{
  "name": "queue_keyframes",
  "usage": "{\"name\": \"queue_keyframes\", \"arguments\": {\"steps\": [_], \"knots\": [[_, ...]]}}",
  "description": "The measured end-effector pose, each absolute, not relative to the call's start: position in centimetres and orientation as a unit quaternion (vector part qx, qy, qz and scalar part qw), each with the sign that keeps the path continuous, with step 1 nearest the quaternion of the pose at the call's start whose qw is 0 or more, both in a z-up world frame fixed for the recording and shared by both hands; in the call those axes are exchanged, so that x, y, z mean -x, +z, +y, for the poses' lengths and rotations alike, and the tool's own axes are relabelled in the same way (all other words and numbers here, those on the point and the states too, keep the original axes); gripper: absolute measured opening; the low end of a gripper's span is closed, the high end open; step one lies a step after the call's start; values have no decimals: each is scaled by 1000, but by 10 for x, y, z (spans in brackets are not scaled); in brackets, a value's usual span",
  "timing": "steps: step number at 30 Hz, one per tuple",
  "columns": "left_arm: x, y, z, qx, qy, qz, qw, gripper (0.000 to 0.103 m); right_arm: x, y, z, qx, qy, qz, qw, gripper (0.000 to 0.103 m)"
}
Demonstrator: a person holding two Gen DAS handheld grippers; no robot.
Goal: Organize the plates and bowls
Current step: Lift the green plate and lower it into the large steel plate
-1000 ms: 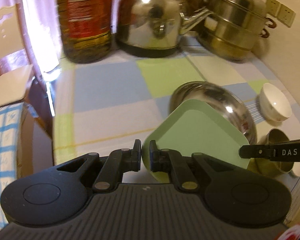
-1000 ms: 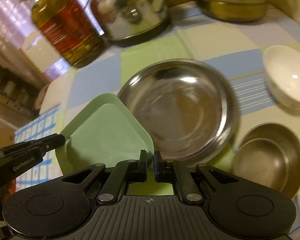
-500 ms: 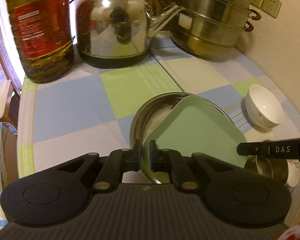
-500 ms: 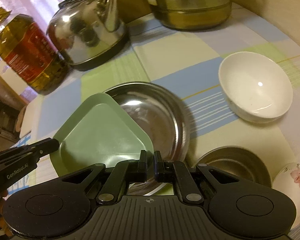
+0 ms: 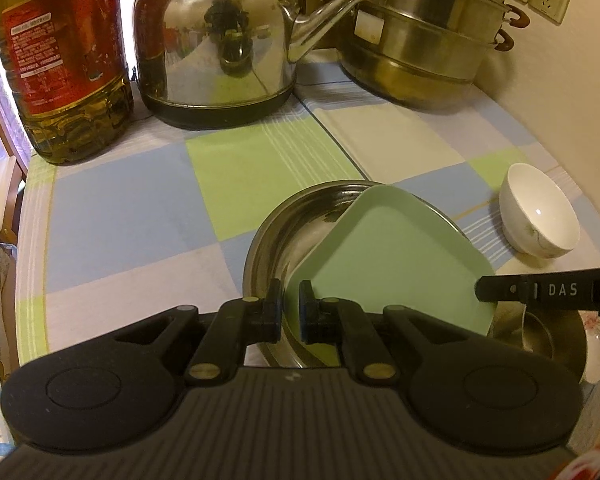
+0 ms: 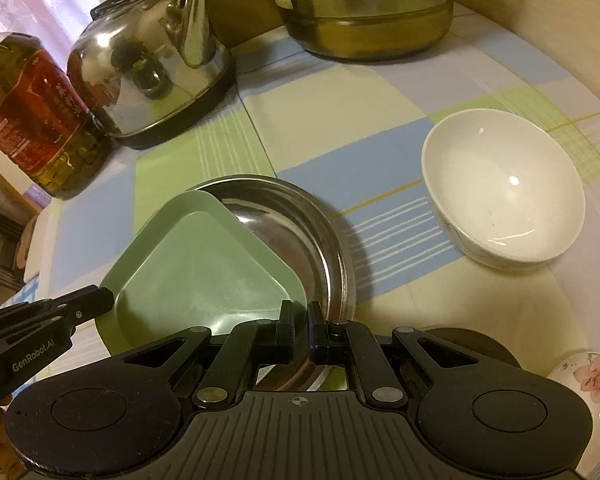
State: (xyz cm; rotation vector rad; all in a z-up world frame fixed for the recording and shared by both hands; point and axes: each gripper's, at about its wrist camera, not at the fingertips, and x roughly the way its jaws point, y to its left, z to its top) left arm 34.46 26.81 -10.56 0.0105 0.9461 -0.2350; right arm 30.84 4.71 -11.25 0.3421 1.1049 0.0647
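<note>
Both grippers pinched the green plate [image 5: 396,264] by opposite corners: left gripper [image 5: 289,312] at lower centre, right gripper [image 6: 300,326] likewise. The plate hung tilted just over the steel dish [image 6: 300,216], mid-frame, ready for lowering.

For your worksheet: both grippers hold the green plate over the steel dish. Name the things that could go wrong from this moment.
1. The green plate is pinched only at two rim corners, by the left gripper and the right gripper; uneven release could tip it.
2. It sits off-centre over the steel dish, so it may settle crooked on the rim.
3. The white bowl stands close to the dish; a sideways withdrawal might knock it.
</note>
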Motion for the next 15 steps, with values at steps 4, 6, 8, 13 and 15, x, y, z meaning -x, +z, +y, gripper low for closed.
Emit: {"name": "queue_keyframes", "arguments": {"steps": [4, 6, 8, 13, 15], "knots": [[-348, -109, 267, -5, -111, 459, 881, 7, -312, -116, 47, -159, 29, 526, 835, 6], [-350, -111, 267, -4, -110, 462, 880, 7, -314, -118, 47, -158, 28, 528, 834, 6], [-352, -114, 266, -2, -109, 465, 879, 7, -316, -119, 48, -156, 27, 530, 833, 6], [-355, -119, 265, -2, -107, 472, 875, 7, -320, -123, 48, -153, 24, 536, 830, 6], [-356, -121, 265, -2, -107, 474, 874, 7, -321, -125, 48, -152, 23, 538, 829, 6]]}}
